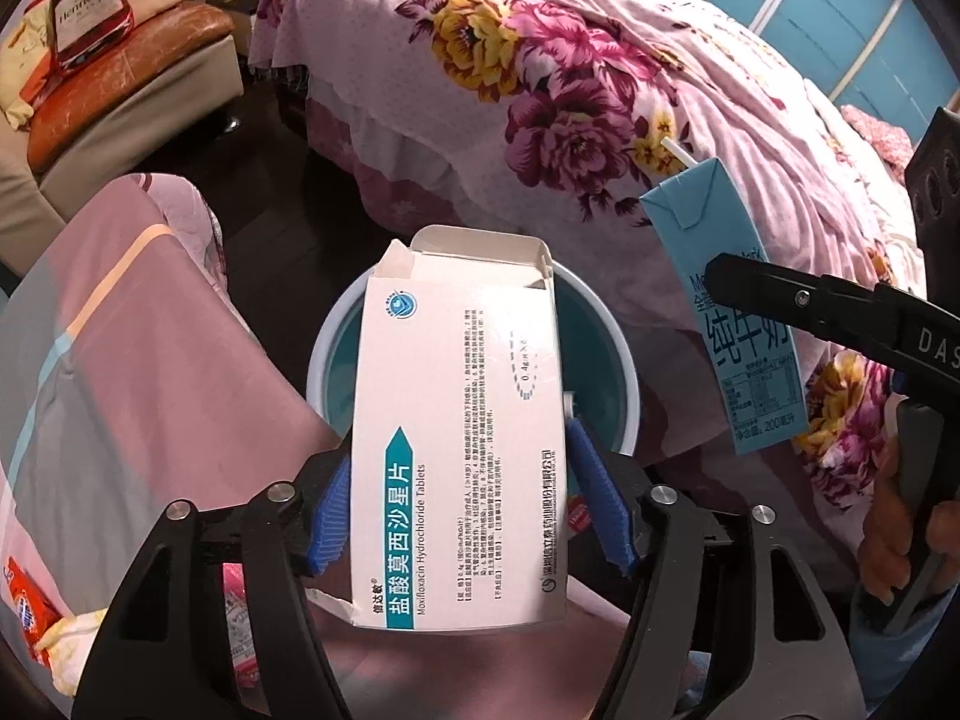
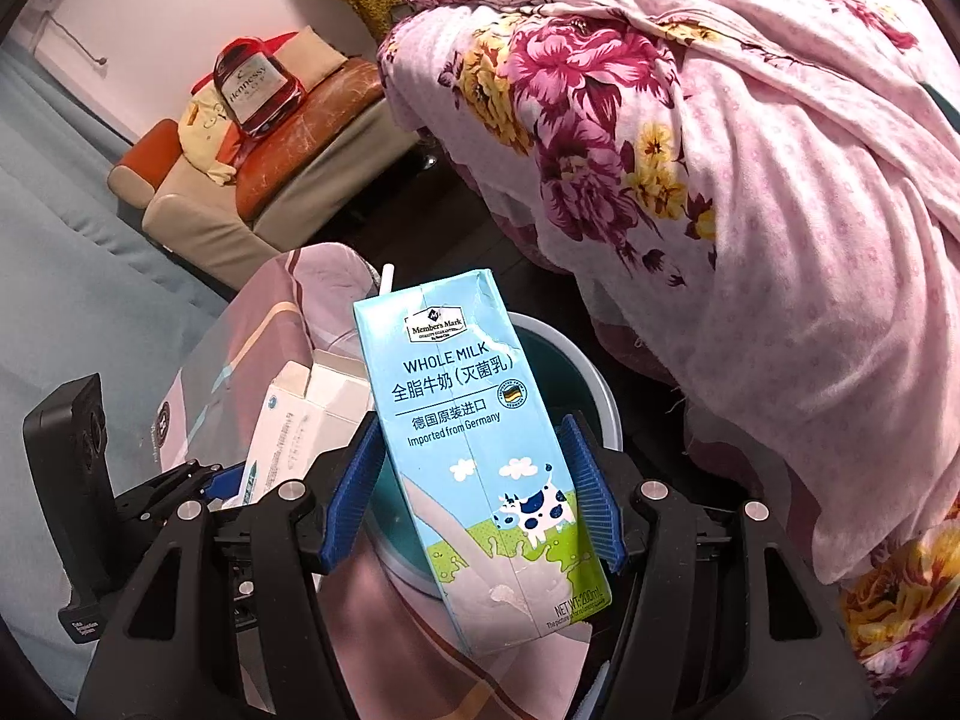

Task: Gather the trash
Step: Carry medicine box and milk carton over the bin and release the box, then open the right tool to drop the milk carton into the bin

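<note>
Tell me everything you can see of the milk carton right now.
The milk carton is a light-blue paperboard brick printed "Whole Milk", with a cartoon cow on green grass. A white straw sticks out of its creased top. It sits tilted between the blue pads of the right hand-held gripper, above the white-rimmed teal bin, with the bed beside it.

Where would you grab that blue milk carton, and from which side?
Probably mid-body on the milk carton, across its two flat side panels, coming from the bottom end, as the right gripper holds it now. The straight parallel walls give the pads square seats, and the straw and folded top stay clear.
</note>
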A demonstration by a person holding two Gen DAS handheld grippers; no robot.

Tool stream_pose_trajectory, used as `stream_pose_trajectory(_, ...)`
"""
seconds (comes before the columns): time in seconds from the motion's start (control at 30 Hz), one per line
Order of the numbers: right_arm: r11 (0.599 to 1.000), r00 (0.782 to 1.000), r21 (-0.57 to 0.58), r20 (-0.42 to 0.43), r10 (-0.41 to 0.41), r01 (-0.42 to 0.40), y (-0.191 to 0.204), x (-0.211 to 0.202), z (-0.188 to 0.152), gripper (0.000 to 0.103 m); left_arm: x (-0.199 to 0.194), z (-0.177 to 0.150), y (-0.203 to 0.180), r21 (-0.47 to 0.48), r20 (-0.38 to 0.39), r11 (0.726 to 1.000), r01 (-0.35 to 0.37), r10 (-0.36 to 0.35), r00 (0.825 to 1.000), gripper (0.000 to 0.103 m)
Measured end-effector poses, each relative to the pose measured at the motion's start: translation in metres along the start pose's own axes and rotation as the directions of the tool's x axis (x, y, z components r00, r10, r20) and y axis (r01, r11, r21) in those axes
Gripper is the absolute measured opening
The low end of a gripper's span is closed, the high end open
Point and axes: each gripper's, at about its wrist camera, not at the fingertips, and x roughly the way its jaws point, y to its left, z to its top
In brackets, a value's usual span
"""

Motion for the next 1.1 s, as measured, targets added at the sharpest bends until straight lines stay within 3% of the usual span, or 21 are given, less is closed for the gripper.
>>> stream_pose_trajectory(0.03, 1.000, 1.000, 0.000, -0.002, -0.003, 0.003, 0.000, 0.002, 0.000, 0.058, 0.000, 0.001, 0.001, -0.004, 0.002, 1.000, -0.003, 0.003, 1.000, 0.085)
stream_pose_trajectory(0.07, 1.000, 1.000, -0.001, -0.005, -0.007, 0.007, 0.001, 0.004, 0.001, 0.058, 0.000, 0.000, 0.003, -0.010, 0.013, 1.000, -0.007, 0.008, 1.000, 0.087)
stream_pose_trajectory(0.43, 0.999, 0.999, -0.017, -0.030, -0.030, 0.029, 0.008, 0.018, 0.000, 0.058, -0.006, -0.008, 0.020, -0.059, 0.024, 0.998, 0.003, -0.001, 1.000, 0.089)
stream_pose_trajectory(0.9, 0.996, 0.995, -0.063, -0.077, -0.061, 0.056, 0.026, 0.038, -0.006, 0.059, -0.030, -0.028, 0.062, -0.148, 0.041, 0.989, -0.031, 0.037, 0.998, 0.089)
stream_pose_trajectory(1.1, 0.995, 0.992, -0.081, -0.108, -0.061, 0.052, 0.039, 0.045, -0.009, 0.069, -0.039, -0.038, 0.076, -0.176, 0.047, 0.984, -0.033, 0.042, 0.998, 0.090)
